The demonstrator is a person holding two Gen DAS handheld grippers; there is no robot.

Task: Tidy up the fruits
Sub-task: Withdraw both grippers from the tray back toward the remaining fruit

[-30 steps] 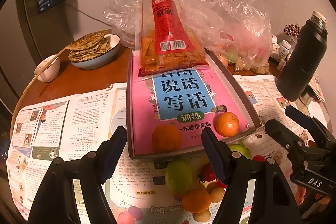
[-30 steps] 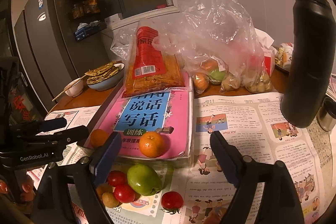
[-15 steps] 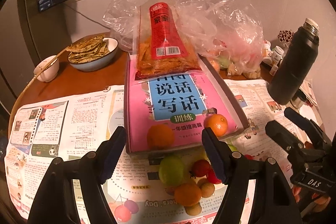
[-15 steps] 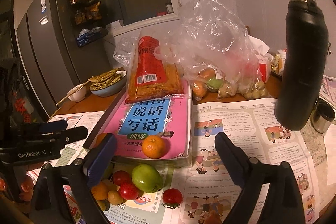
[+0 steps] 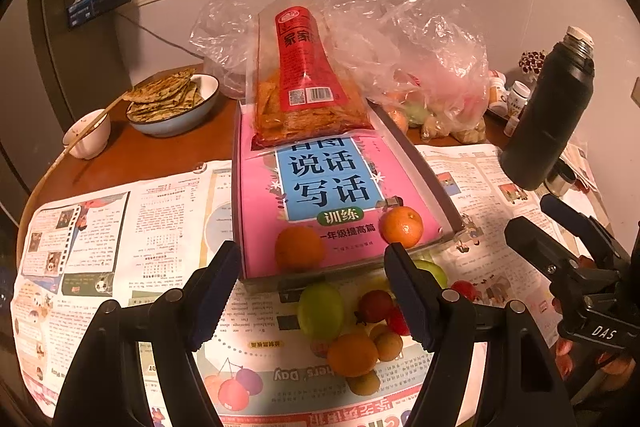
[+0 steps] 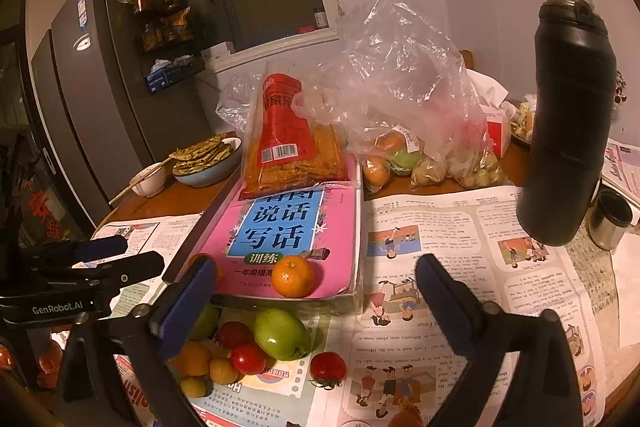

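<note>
fruit pile (image 6: pixel 256 347) at tray (image 6: pixel 352 301) front edge; left claw (image 5: pixel 312 291) apart, right claw (image 6: pixel 316 291) just widened, seemingly empty.

Two wrist fisheye views, both angled down over the newspaper-covered round wooden table (image 5: pixel 168 147) towards the far wall.

The left wrist view looks forward between its own tool (image 5: pixel 312 291) fingers from the left, close above the loose pile of green, red and orange fruit (image 5: pixel 352 323). The right wrist view looks along its tool (image 6: pixel 316 307) from the right, just as near. Both share the pink book with a blue title panel (image 5: pixel 320 187) (image 6: pixel 288 227), the fruit pile (image 6: pixel 248 343), the tall matte black flask (image 5: pixel 548 115) (image 6: pixel 568 131), and each sees the other tool at its edge.
</note>
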